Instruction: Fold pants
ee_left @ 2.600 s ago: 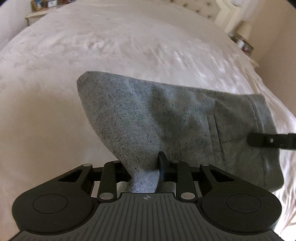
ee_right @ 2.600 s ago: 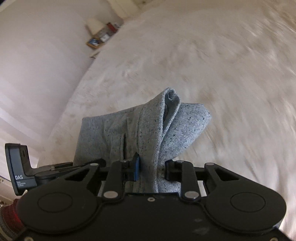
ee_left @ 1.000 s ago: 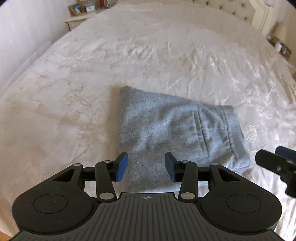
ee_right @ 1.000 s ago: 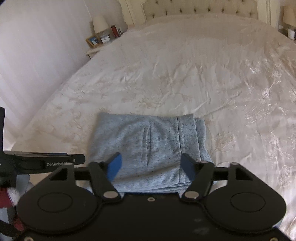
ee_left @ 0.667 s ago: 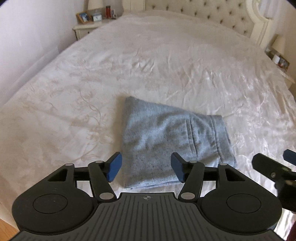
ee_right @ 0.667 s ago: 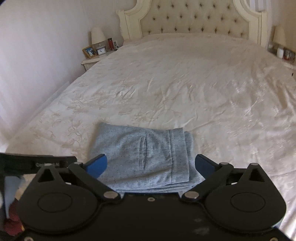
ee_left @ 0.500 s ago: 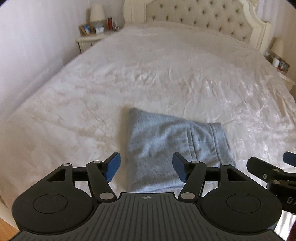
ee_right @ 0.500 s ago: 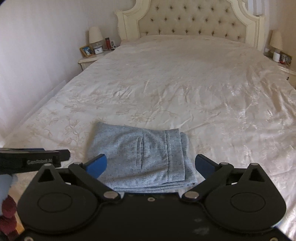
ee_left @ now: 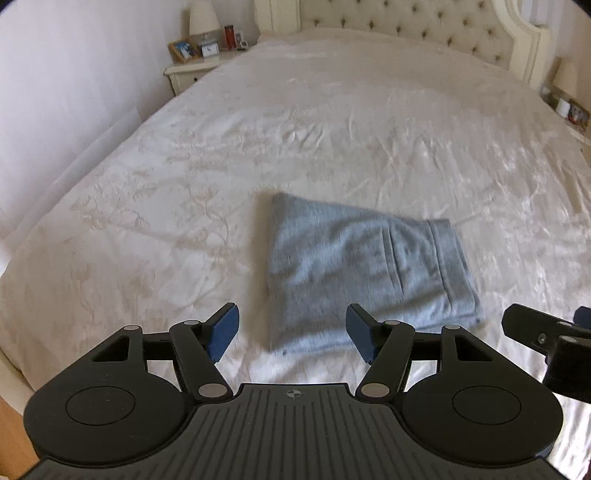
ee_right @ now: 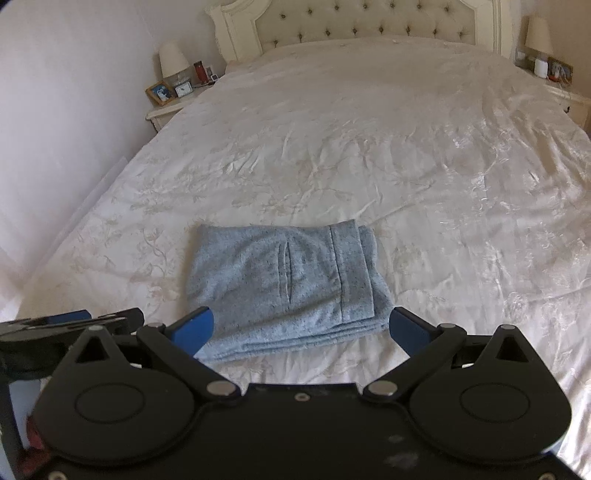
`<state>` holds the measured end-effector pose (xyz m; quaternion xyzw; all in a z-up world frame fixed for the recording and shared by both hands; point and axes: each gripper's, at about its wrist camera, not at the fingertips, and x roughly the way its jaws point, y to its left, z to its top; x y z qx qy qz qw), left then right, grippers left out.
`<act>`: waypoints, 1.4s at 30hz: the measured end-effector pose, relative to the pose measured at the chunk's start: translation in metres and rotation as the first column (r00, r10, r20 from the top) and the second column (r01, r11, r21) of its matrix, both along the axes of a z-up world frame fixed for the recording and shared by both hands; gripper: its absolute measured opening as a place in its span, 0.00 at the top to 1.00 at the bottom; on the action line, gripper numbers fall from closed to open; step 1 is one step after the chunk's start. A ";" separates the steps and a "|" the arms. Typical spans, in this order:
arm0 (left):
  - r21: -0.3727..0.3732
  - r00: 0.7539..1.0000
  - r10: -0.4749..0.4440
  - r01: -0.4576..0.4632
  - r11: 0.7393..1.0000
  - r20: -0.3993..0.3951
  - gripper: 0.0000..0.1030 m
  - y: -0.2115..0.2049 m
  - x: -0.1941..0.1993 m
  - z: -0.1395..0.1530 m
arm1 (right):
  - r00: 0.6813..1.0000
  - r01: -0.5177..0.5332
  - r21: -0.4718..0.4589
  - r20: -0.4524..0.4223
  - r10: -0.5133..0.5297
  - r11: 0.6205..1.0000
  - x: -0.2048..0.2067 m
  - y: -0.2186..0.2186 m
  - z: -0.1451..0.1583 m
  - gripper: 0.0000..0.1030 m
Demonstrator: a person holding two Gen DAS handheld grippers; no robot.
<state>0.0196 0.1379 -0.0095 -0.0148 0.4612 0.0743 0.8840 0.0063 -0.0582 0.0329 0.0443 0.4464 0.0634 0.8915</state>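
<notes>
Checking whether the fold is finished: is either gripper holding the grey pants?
No: the left gripper and right gripper are both open, short of the folded pants lying on the bed.

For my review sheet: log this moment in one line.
pants: folded, flat on bed | left gripper: open | right gripper: open

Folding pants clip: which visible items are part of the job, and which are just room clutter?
Job: grey pants, folded on the bed; left tongs and right tongs, both open.

Clutter: lamp, picture frame, clock, headboard.
</notes>
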 end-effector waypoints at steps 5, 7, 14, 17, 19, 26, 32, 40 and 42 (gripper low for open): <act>-0.017 0.999 -0.005 0.004 1.000 -0.041 0.39 -0.003 -0.011 -0.006 | 1.000 -0.005 -0.010 -0.006 0.005 1.000 -0.013 0.001 -0.001 0.00; -0.023 0.999 -0.006 0.004 1.000 -0.053 0.39 -0.003 -0.013 -0.007 | 1.000 -0.003 -0.004 -0.007 0.003 1.000 -0.017 0.002 -0.001 0.00; -0.026 0.998 0.029 -0.030 0.999 -0.048 0.39 0.005 -0.015 -0.005 | 1.000 -0.015 -0.006 -0.001 0.015 1.000 -0.019 0.003 0.003 0.00; -0.028 0.998 0.028 -0.029 0.999 -0.059 0.39 0.006 -0.015 -0.007 | 1.000 -0.011 -0.003 -0.003 0.011 1.000 -0.018 0.003 0.003 0.00; -0.034 0.997 0.021 -0.024 0.999 -0.072 0.39 0.007 -0.015 -0.009 | 1.000 -0.013 -0.002 -0.005 0.013 1.000 -0.017 0.003 0.003 0.00; -0.040 0.996 0.016 -0.019 0.999 -0.084 0.39 0.005 -0.016 -0.011 | 1.000 -0.009 0.000 -0.004 0.009 1.000 -0.017 0.006 0.003 0.00; -0.051 0.995 0.007 -0.012 0.999 -0.097 0.39 0.003 -0.016 -0.013 | 1.000 -0.004 0.007 -0.010 0.004 1.000 -0.016 0.007 0.003 0.00; -0.056 0.994 0.007 -0.013 0.998 -0.106 0.39 0.004 -0.015 -0.016 | 1.000 -0.006 0.016 -0.020 0.007 1.000 -0.015 0.010 0.000 0.00; -0.058 0.994 0.007 -0.013 0.998 -0.107 0.39 0.005 -0.014 -0.016 | 1.000 -0.007 0.019 -0.022 0.007 1.000 -0.015 0.011 0.000 0.00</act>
